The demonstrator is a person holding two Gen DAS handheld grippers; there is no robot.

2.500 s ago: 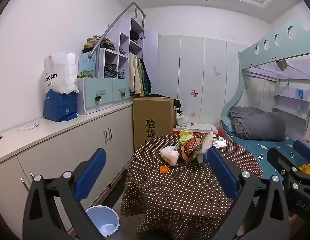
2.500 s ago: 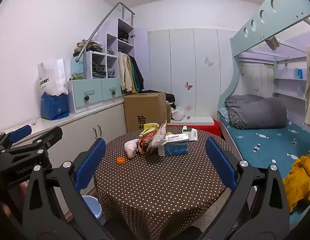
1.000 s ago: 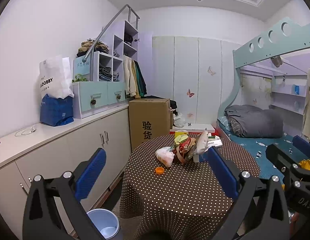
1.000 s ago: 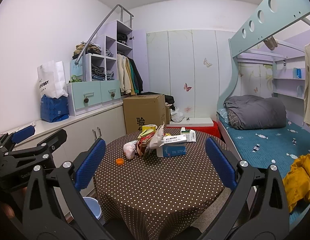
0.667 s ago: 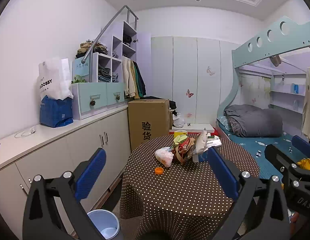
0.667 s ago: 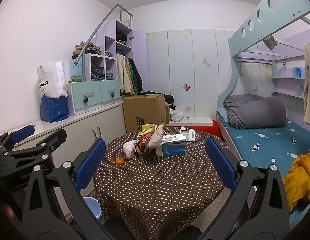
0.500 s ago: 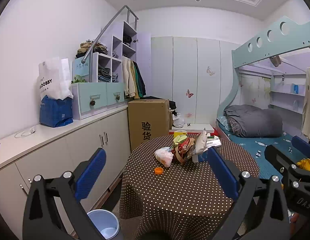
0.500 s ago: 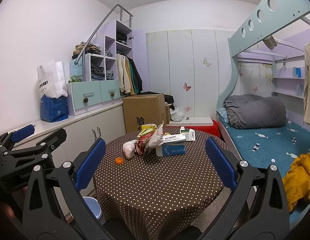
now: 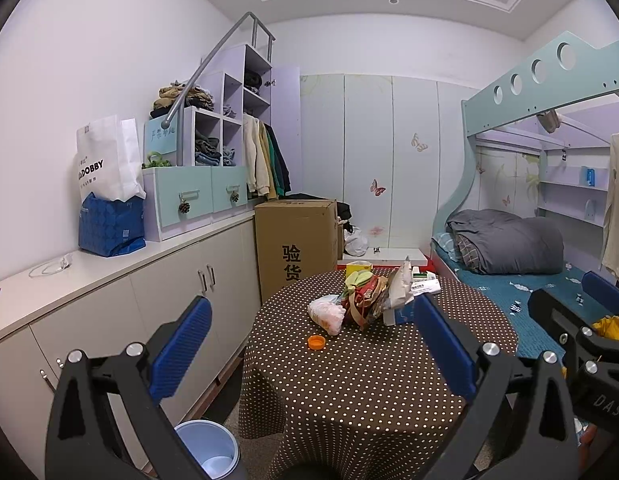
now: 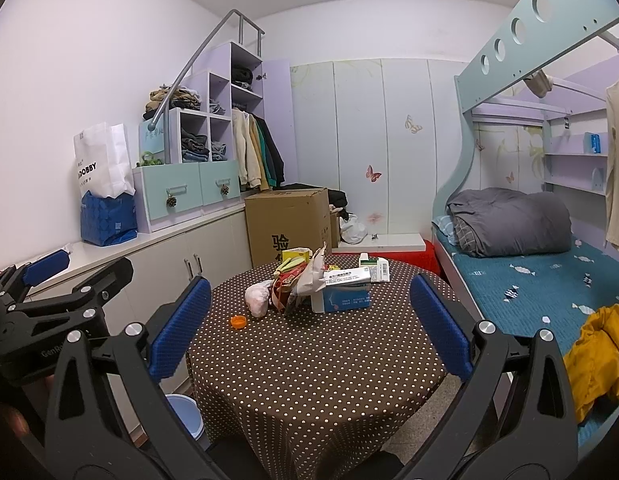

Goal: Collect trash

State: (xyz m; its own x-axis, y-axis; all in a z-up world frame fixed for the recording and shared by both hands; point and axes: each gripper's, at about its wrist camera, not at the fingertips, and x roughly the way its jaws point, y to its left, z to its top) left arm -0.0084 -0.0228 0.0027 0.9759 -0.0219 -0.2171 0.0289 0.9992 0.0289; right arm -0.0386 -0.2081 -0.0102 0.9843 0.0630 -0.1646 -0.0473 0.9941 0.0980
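A round table with a brown dotted cloth (image 9: 361,380) (image 10: 309,360) holds a pile of trash: a crumpled white bag (image 9: 326,313) (image 10: 256,296), colourful wrappers (image 9: 367,292) (image 10: 293,280), a blue and white box (image 10: 343,294) and an orange bottle cap (image 9: 316,341) (image 10: 238,321). A pale blue bin (image 9: 208,447) (image 10: 182,412) stands on the floor left of the table. My left gripper (image 9: 309,344) and my right gripper (image 10: 305,328) are both open and empty, held short of the table's near edge.
A white cabinet run (image 9: 109,280) lines the left wall. A cardboard box (image 9: 295,240) stands behind the table. A bunk bed (image 10: 529,264) with a grey duvet fills the right side. A yellow garment (image 10: 601,360) lies on the bed's near end.
Both grippers have drawn back a little from the table and steadied. Nothing was picked up.
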